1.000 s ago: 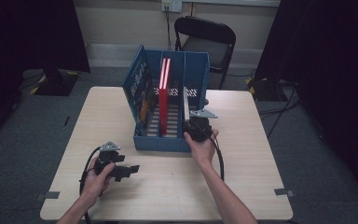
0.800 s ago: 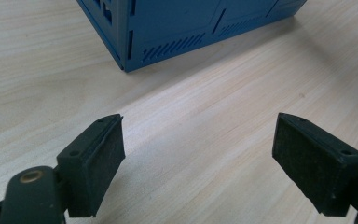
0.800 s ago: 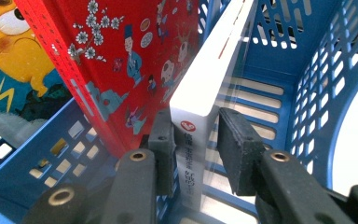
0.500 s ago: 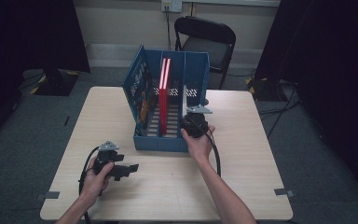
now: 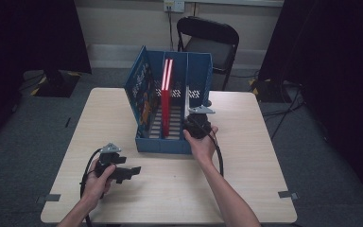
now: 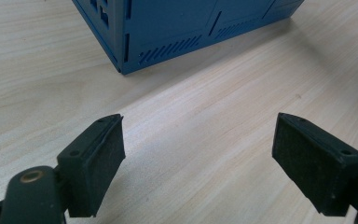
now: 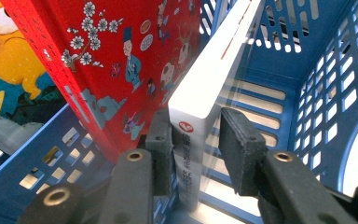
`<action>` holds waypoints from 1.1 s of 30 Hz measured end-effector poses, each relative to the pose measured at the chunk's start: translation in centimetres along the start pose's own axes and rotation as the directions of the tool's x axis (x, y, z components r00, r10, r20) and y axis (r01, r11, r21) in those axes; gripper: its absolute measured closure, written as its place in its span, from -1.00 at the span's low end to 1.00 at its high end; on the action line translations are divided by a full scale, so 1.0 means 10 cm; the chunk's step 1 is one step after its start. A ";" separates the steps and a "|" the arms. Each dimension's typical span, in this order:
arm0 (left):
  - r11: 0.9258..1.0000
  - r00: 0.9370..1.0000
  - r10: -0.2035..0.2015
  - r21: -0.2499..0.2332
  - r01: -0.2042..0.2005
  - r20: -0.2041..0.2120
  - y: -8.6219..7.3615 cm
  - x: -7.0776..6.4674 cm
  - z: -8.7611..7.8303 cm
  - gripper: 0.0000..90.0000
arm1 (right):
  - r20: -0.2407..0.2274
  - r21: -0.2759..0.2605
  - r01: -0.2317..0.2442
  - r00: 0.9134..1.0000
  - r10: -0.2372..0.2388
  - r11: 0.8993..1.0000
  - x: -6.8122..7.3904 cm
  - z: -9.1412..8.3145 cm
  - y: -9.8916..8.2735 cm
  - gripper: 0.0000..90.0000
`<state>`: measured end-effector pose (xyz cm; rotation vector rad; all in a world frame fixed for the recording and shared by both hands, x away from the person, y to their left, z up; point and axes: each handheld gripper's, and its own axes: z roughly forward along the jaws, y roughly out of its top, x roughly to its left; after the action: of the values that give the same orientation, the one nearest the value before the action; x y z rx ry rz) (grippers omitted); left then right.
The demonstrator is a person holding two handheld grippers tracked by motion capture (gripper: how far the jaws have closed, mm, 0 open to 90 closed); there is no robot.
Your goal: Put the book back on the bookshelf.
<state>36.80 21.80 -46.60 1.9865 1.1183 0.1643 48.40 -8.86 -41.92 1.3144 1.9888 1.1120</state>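
A blue file rack point(image 5: 170, 142) stands on the table. In it a red book point(image 5: 166, 94) stands upright, with a thin white book point(image 7: 214, 79) beside it on its right. My right gripper point(image 5: 197, 124) reaches into the rack's right front corner. Its jaws straddle the white book's spine and have just been opening. The left pad point(image 7: 161, 140) lies against the spine, while the right pad point(image 7: 235, 144) stands off it. My left gripper point(image 5: 127, 172) rests low over the table at the front left, open with nothing between its jaws.
A picture book with a yellow and blue cover point(image 7: 9, 70) leans in the rack's left compartment. A black folding chair point(image 5: 208, 42) stands behind the table point(image 5: 264, 165). Bare tabletop lies in front of the rack point(image 6: 168, 32).
The right hand has edged slightly left at the rack's front. The left hand and its gripper have stayed where they were.
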 end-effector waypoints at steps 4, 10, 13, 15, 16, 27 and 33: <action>1.000 1.000 0.008 0.004 -0.008 -0.006 0.00 0.00 0.00 -0.62 | -0.009 -0.003 0.002 1.000 -0.002 1.000 0.00 -0.01 -0.02 0.28; 1.000 1.000 0.002 0.006 -0.002 -0.006 0.00 -0.01 -0.02 -0.62 | -0.031 -0.014 0.000 1.000 0.000 1.000 -0.03 -0.06 -0.05 0.07; 1.000 1.000 0.002 0.004 -0.002 -0.010 0.00 0.00 -0.02 -0.62 | -0.046 -0.024 0.011 0.999 -0.013 1.000 -0.03 -0.12 -0.03 -0.04; 1.000 1.000 -0.006 0.002 0.006 0.000 0.00 0.01 -0.02 -0.62 | -0.052 -0.033 0.022 0.998 -0.024 0.999 -0.03 -0.16 -0.02 -0.11; 1.000 1.000 -0.005 -0.005 0.005 0.005 0.00 0.01 -0.03 -0.61 | -0.073 -0.033 0.022 0.997 -0.025 0.999 -0.04 -0.18 -0.01 -0.16; 1.000 1.000 -0.005 -0.008 0.005 -0.028 -0.01 0.02 -0.06 -0.60 | -0.120 -0.070 0.073 0.989 -0.081 0.995 -0.15 -0.53 -0.04 -0.43; 1.000 0.999 0.003 -0.013 -0.004 -0.038 -0.01 0.02 -0.06 -0.60 | -0.130 -0.087 0.074 0.988 -0.085 0.993 -0.27 -0.77 -0.11 -0.51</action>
<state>36.55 22.40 -46.36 1.9810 1.1346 0.2114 43.06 -14.26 -38.84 1.1357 2.0488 1.2580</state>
